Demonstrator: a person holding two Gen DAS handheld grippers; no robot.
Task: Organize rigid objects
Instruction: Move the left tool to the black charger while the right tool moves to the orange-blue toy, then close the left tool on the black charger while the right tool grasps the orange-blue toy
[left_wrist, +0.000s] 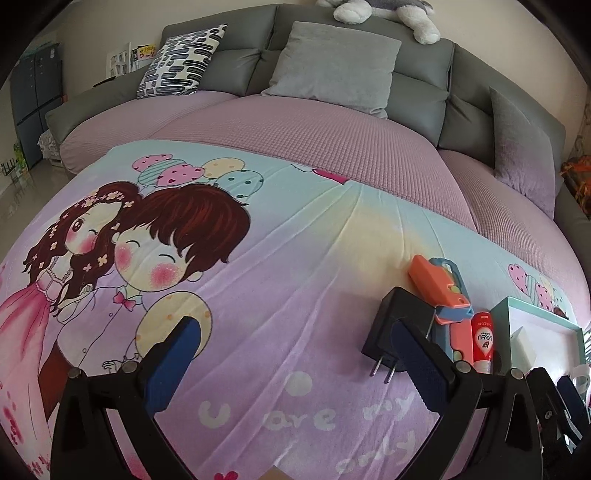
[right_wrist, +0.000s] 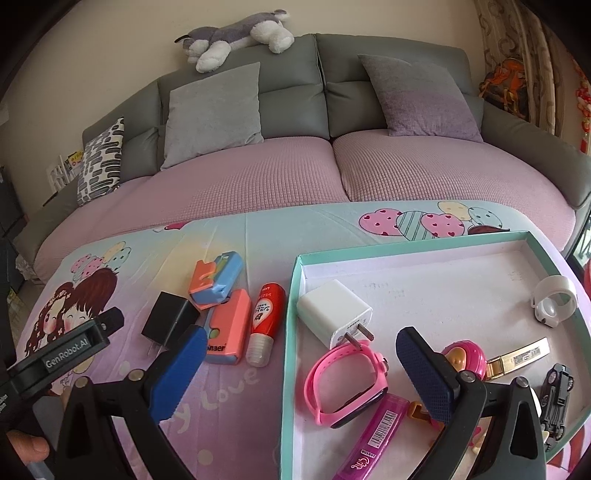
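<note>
Hovering wide open and empty, the left gripper (left_wrist: 295, 354) is lining up beside the black charger (left_wrist: 397, 326) on the cloth, while the right gripper (right_wrist: 306, 369), likewise spread and empty, is waiting over the teal tray (right_wrist: 291, 332), presumably the collecting place.

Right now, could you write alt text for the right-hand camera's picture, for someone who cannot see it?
A teal-rimmed tray on a cartoon-print cloth holds a white charger, a pink watch, a toy car and other small things. Open blue-padded tongs hover above it. A black charger, two erasers and a red tube lie left of the tray.
</note>
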